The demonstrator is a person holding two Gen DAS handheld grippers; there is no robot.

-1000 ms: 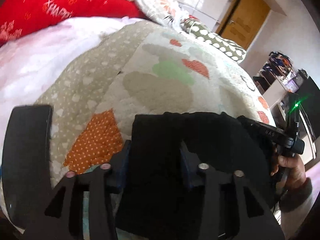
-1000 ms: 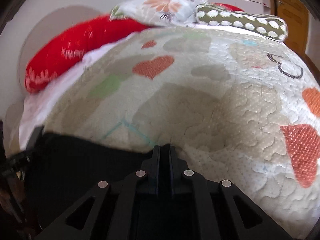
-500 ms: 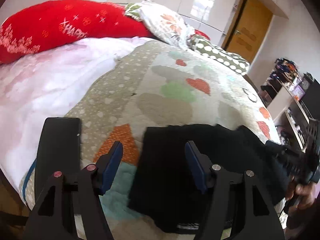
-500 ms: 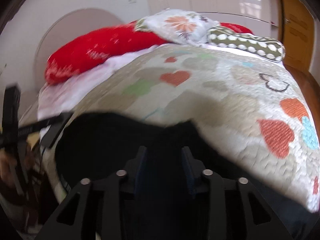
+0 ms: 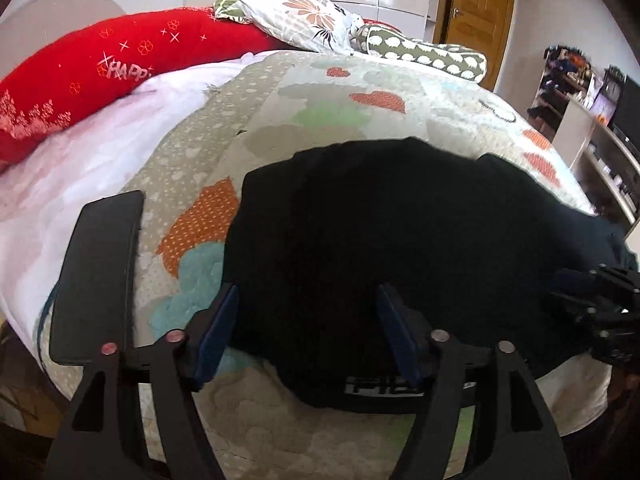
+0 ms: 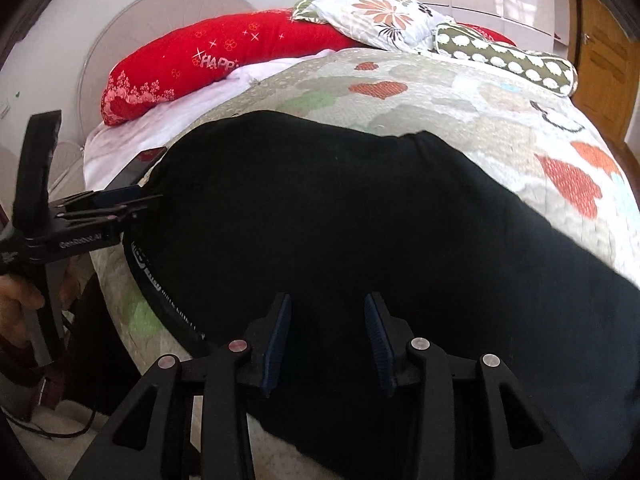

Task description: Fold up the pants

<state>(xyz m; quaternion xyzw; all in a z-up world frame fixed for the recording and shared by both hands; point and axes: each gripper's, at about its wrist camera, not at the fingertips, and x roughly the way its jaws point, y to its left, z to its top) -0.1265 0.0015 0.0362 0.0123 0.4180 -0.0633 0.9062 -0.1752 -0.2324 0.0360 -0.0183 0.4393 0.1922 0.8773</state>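
Left wrist view shows the black pants point(image 5: 392, 240) spread as a folded dark mass on the patterned quilt point(image 5: 320, 92) of the bed, near its front edge. The left gripper point(image 5: 308, 328) hangs just above the pants' near left part, its jaws apart and opening; dark cloth shows in the gap between the blue pads point(image 5: 218, 328), but neither pad presses on it, so the garment is released. The waistband with pale lettering lies at the nearest edge, just below the gap. At the right edge of this view the right gripper point(image 5: 600, 304) sits at the pants' right end.

From the right wrist view, the pants point(image 6: 360, 220) fill the middle and run off toward the lower right. The right gripper point(image 6: 326, 336) is poised over the near edge of the cloth, jaws parted and opening, the pads clear of the fabric, holding nothing. The left gripper point(image 6: 132, 200) is at the far left, its tips just beside the pants' left corner, with a hand point(image 6: 20, 300) on its handle. A red pillow point(image 6: 208, 56) and a floral pillow point(image 6: 376, 16) lie at the head of the bed, well apart from the pants.
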